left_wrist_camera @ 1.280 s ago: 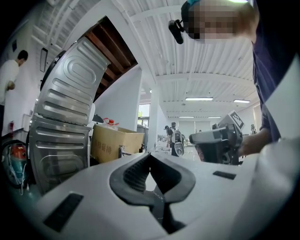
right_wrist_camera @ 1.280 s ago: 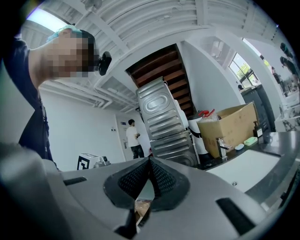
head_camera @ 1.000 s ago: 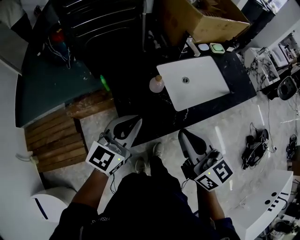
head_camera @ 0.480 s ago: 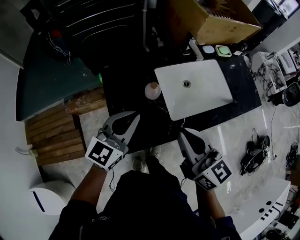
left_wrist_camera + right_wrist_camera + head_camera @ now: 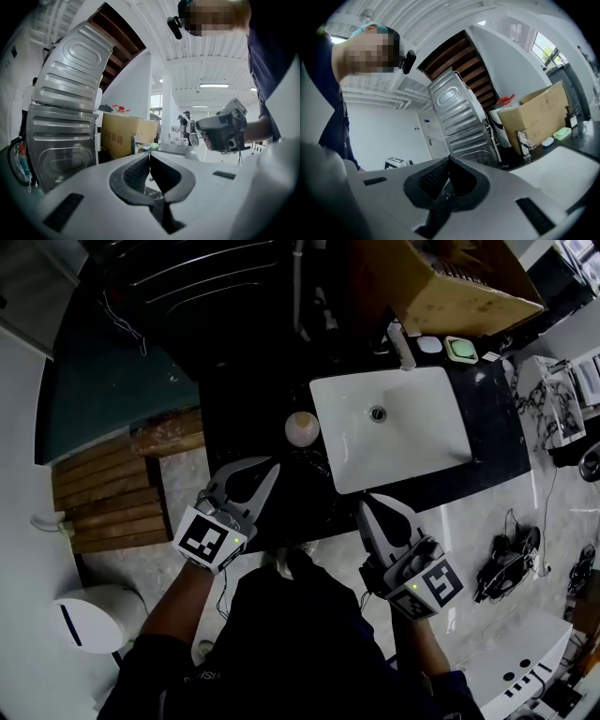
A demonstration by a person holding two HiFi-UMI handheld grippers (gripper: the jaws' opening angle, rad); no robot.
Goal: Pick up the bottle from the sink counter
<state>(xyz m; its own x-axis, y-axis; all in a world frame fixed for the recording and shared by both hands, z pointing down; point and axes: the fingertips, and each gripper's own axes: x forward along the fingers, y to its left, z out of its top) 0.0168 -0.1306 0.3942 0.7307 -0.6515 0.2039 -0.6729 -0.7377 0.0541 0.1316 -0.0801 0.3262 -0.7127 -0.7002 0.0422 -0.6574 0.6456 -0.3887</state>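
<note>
The bottle, pale and round as seen from above, stands on the black sink counter just left of the white basin. My left gripper is shut and empty; its tips are over the counter's front edge, a short way below the bottle and apart from it. My right gripper is also shut and empty, in front of the basin's near left corner. In the left gripper view the jaws meet at the tip and the bottle is not visible. In the right gripper view the jaws also meet.
A faucet, soap dishes and a cardboard box stand behind the basin. A ribbed steel appliance stands left of the counter. On the floor to the left are wooden slats and a white bin.
Both grippers have moved forward toward the counter. The left gripper's tips now lie closer to the bottle. Both stay shut.
</note>
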